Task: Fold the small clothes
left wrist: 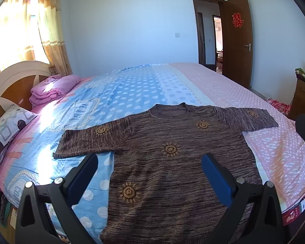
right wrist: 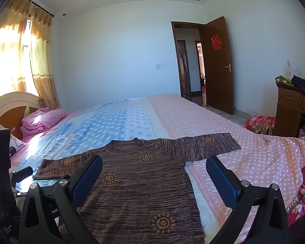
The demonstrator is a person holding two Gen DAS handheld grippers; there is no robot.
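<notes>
Hovering, left fingers: left gripper (left wrist: pixel 150 166) hangs above the lower body of the sweater (left wrist: pixel 172 162), blue pads spread wide apart, nothing between them.
Hovering, right fingers: right gripper (right wrist: pixel 154 168) also spread wide and empty, set over the sweater's right edge; its left pad (right wrist: pixel 87 179) sits over knit, the other over pink bedspread (right wrist: pixel 254 162).
Garment: brown marled short-sleeved sweater (right wrist: pixel 136 183) with orange sun motifs, laid flat and face up, not yet folded.
Long axis: hem nearest the grippers, neckline away from them; collar-to-hem line runs straight ahead along both sets of fingers.
Sleeves: 2, spread out sideways; left sleeve (left wrist: pixel 91 140) lies on the blue dotted part of the bedspread, right sleeve (right wrist: pixel 209 146) on the pink dotted part.
Nearer hand: left gripper is closer to the left sleeve, right gripper to the right sleeve; each side looks reachable without crossing.
Judgement: first fold likely starts at a sleeve or side edge, fingers descending forward and outward.
Surroundings: folded pink blanket (left wrist: pixel 52 89) near the headboard, well apart from the sweater.
</notes>
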